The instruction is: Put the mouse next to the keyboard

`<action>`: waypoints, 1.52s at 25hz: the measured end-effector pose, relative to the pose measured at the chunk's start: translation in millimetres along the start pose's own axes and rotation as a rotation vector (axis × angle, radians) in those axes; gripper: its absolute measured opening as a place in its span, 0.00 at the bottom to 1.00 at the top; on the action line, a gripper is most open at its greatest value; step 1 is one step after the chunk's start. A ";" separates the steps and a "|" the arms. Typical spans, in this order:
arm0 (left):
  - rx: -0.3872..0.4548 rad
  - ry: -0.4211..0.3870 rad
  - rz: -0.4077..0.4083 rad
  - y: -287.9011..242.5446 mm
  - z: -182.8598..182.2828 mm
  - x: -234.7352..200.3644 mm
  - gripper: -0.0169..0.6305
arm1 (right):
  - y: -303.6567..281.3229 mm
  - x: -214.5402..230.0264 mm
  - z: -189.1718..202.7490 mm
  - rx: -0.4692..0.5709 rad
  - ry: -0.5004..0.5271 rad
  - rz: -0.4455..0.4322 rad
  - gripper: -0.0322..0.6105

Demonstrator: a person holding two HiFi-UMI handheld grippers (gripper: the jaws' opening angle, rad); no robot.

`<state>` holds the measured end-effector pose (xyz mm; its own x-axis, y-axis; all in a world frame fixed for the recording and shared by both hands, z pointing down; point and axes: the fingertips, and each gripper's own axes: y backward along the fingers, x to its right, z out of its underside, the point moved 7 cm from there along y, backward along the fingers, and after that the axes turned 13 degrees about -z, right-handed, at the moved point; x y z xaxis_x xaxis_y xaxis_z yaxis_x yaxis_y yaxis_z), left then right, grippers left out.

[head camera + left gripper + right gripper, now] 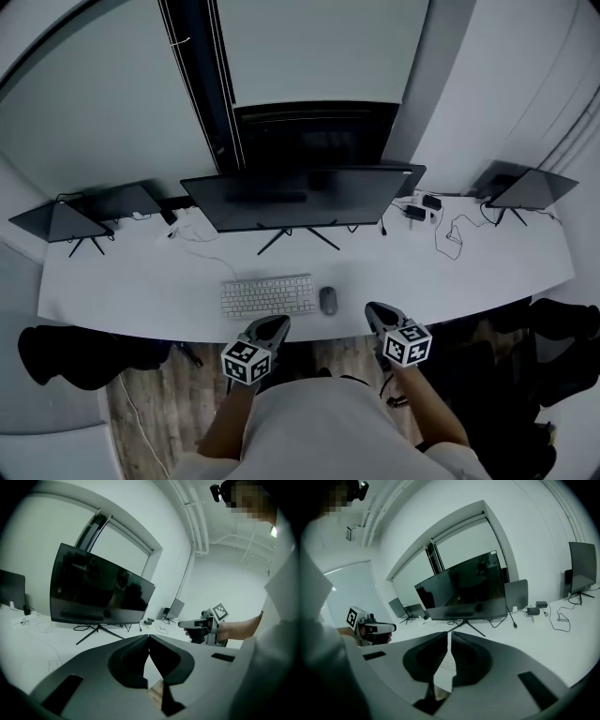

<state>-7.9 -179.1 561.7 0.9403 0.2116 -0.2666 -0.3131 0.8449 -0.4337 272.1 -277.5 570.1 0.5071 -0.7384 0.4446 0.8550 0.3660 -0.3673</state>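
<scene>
Pale shirt cloth (314,422) of the person fills the 6 o'clock part of the head view, and a forearm reaches up from it on each side. Each forearm ends in a tool held at the near edge of the white worktop (141,281).

The left tool (277,322) is at 6 o'clock from the right end of the keyboard (268,295). In its own view its jaws are clenched, tips meeting, with nothing between them.

The right tool (375,308) is at 4 o'clock from the mouse (327,300) and apart from it. Its jaws are likewise clenched on nothing.

The mouse lies on the worktop at 3 o'clock from the keyboard, just beside its right end with a narrow gap between them.

A wide dark monitor (300,195) stands on splayed legs at 12 o'clock from the keyboard. Smaller screens stand at 9 o'clock (80,217) and 3 o'clock (527,186) from the monitor, near the worktop's ends. Loose cables (450,230) trail at 3 o'clock from the monitor.
</scene>
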 end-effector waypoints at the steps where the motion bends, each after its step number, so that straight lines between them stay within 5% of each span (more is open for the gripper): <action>1: 0.007 0.003 -0.012 3.6 1.4 3.4 0.05 | 2.6 -2.2 0.3 -0.003 0.017 -0.010 0.12; 18: 0.079 0.041 -0.173 74.5 26.0 30.9 0.05 | 21.9 -25.1 9.6 0.006 0.119 -0.075 0.12; 38: 0.116 -0.025 -0.119 132.3 9.6 -19.6 0.05 | 8.7 -90.9 1.1 0.098 0.189 -0.007 0.12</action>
<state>-66.4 -66.8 517.8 0.9733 0.1178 -0.1969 -0.1832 0.9155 -0.3583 233.5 -206.5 527.4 0.4799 -0.8306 0.2823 0.8695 0.4075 -0.2793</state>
